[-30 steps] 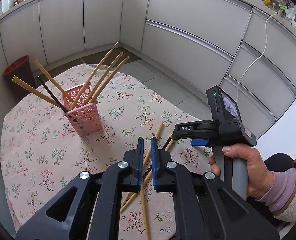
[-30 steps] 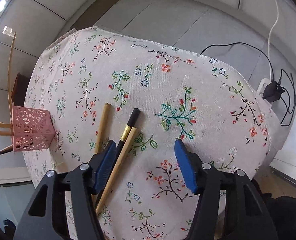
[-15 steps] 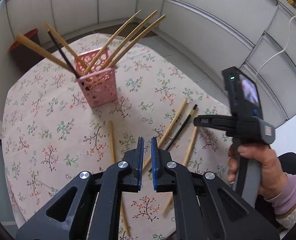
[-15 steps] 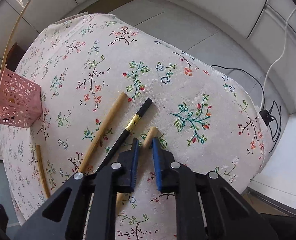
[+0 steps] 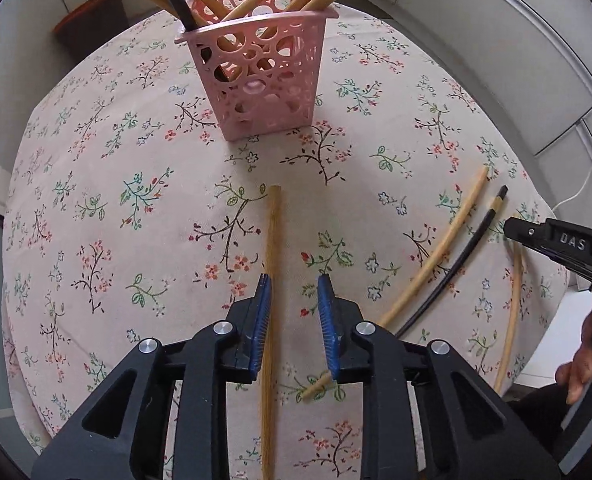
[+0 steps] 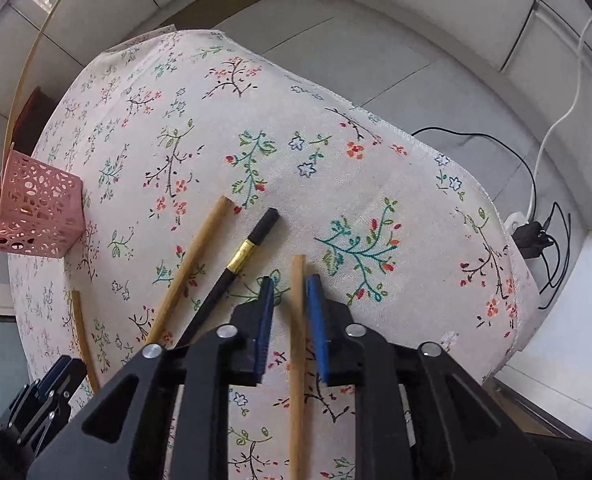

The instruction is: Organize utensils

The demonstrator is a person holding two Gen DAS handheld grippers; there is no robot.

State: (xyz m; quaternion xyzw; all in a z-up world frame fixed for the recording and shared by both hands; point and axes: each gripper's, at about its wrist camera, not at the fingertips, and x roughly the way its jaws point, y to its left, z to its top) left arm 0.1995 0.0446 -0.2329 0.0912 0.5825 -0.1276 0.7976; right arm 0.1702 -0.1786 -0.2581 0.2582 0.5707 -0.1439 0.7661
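Observation:
A pink perforated basket [image 5: 260, 68] holds several chopsticks and stands on the floral tablecloth; it also shows at the left of the right wrist view [image 6: 36, 210]. My left gripper [image 5: 294, 300] is open, its blue pads astride a wooden chopstick [image 5: 273, 232] that lies on the cloth next to the left pad. My right gripper [image 6: 290, 300] is open a little, with another wooden chopstick [image 6: 297, 276] between its pads. A wooden chopstick [image 6: 194, 268] and a black chopstick [image 6: 240, 258] lie just left of it.
The round table [image 5: 96, 160] has its edge close on the right [image 6: 496, 220]. Cables and a power strip [image 6: 532, 232] lie on the floor beyond. A dark bin [image 5: 92, 24] stands behind the table. Cabinets ring the room.
My left gripper has moved in low toward the basket and opened over a chopstick. My right gripper, shut half a second ago, now stands slightly open around a wooden chopstick.

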